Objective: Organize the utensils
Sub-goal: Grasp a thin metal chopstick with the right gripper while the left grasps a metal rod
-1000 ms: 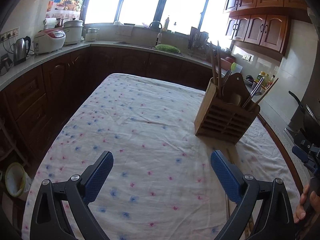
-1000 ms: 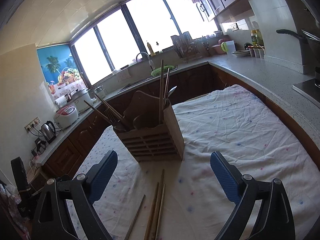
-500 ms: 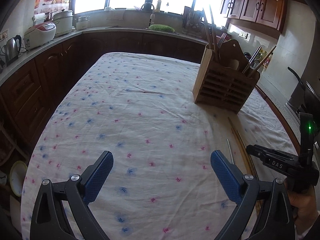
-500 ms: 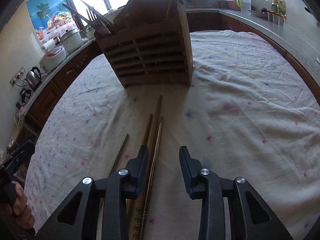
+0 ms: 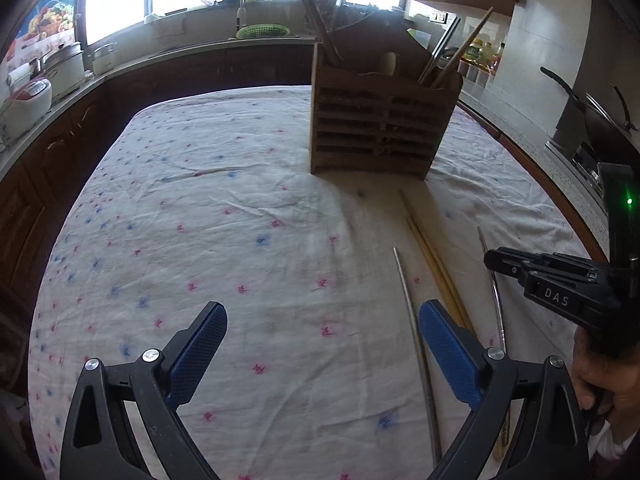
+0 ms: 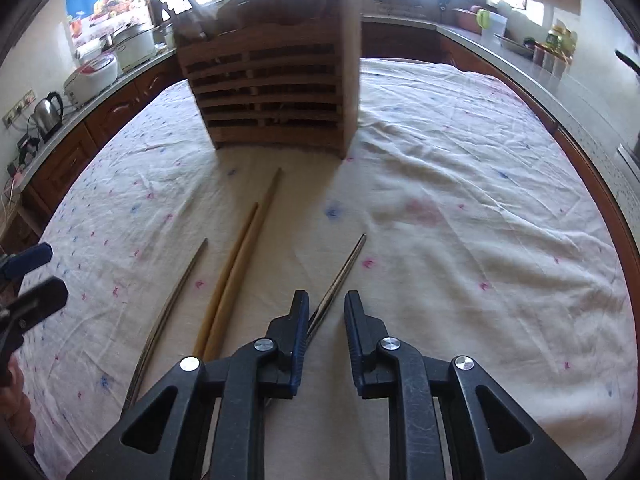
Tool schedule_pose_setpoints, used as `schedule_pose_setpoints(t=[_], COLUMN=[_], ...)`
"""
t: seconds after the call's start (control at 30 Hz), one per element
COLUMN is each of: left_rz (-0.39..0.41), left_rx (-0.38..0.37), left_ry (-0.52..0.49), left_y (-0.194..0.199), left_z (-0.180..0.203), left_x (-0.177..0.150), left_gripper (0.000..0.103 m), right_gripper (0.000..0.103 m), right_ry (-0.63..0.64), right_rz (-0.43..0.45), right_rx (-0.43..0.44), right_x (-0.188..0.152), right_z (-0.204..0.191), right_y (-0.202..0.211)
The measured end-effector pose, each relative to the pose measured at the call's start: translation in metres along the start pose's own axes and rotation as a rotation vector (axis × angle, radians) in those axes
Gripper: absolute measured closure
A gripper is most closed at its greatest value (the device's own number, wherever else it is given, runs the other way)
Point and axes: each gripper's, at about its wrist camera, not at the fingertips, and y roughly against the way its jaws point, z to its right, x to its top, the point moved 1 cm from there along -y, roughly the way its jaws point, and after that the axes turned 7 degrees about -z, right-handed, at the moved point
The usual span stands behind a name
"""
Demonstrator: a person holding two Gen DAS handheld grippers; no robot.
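Left gripper [image 5: 320, 344]: released; blue-padded fingers spread wide, low over the tablecloth [image 5: 224, 240], holding nothing.
Right gripper [image 6: 326, 320]: jaws narrowed to a small gap, not closed; one metal chopstick [image 6: 340, 272] runs out from between the fingers toward 1 o'clock. Left pad sits against or just beside it; contact cannot be confirmed.
Utensil holder [image 6: 272, 92]: slatted wooden box, upright on the cloth at 12 o'clock from the right gripper; in the left wrist view at 1 o'clock. Utensil handles protrude from its top.
Wooden chopsticks [image 6: 236, 264]: pair lying side by side, touching, at 11 o'clock from the right gripper, tips pointing toward the holder.
Second metal chopstick [image 6: 176, 292]: lying apart from the wooden pair, at 10 o'clock.
Left wrist view: the loose chopsticks lie at 2 o'clock, just beside the left gripper's right finger.
Countertop: kettle [image 6: 50, 114] and rice cooker [image 6: 94, 76] at 10 o'clock.
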Motion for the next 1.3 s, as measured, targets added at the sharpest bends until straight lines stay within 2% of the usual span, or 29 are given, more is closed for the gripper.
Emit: schedule_pose_setpoints(t=[0.1, 0.17, 0.23, 0.3, 0.33, 0.4, 0.57, 0.63, 0.7, 0.77, 0.8, 0.87, 0.93, 1.1, 1.3], left_rz=[-0.026, -0.066, -0.123, -0.104, -0.106, -0.122, -0.159, -0.171, -0.165, -0.150, -0.141, -0.124, -0.111, -0.111, -0.058], left_rx=[-0.008, 0.002, 0.023, 0.048, 0.039, 0.026, -0.043, -0.050, -0.021, 0.022, 0.047, 0.049, 0.039, -0.017, -0.099], left_ry=[-0.040, -0.068, -0.104, -0.147, -0.160, -0.153, -0.016, -0.007, -0.023, -0.051, -0.066, -0.083, -0.089, -0.057, -0.022], left_y=[-0.019, -0.037, -0.057, -0.060, -0.059, -0.057, -0.058, -0.062, -0.068, -0.073, -0.075, -0.078, -0.078, -0.074, -0.045], left_z=[0.020, 0.029, 0.035, 0.038, 0.038, 0.029, 0.003, 0.004, 0.009, 0.018, 0.022, 0.028, 0.028, 0.018, 0.005], left_x=[0.011, 0.016, 0.017, 0.015, 0.014, 0.014, 0.023, 0.028, 0.032, 0.033, 0.034, 0.034, 0.032, 0.032, 0.032], left_gripper=[0.016, 0.032, 0.049, 0.056, 0.063, 0.069, 0.067, 0.060, 0.060, 0.063, 0.068, 0.078, 0.093, 0.099, 0.101], right_gripper=[0.085, 0.085, 0.085, 0.085, 0.085, 0.085, 0.086, 0.086, 0.086, 0.087, 0.088, 0.089, 0.090, 0.097, 0.099], right_ry=[-0.092, -0.122, -0.132, -0.133, -0.135, -0.127, -0.079, -0.059, -0.041, -0.029, -0.023, 0.001, 0.021, -0.007, -0.079], right_rz=[0.035, 0.044, 0.041, 0.031, 0.021, 0.001, 0.013, 0.015, 0.009, 0.006, 0.006, 0.011, 0.018, 0.030, 0.061], right_rx=[0.089, 0.105, 0.100, 0.092, 0.091, 0.091, 0.081, 0.073, 0.068, 0.068, 0.062, 0.031, 0.000, 0.010, 0.108], right_x=[0.001, 0.003, 0.007, 0.010, 0.011, 0.013, 0.023, 0.027, 0.029, 0.029, 0.029, 0.027, 0.026, 0.026, 0.023], right_z=[0.021, 0.028, 0.030, 0.031, 0.031, 0.030, 0.019, 0.014, 0.012, 0.011, 0.011, 0.007, 0.002, 0.006, 0.013], right_y=[0.009, 0.011, 0.009, 0.003, 0.000, -0.009, -0.017, -0.020, -0.021, -0.021, -0.021, -0.022, -0.022, -0.021, -0.002])
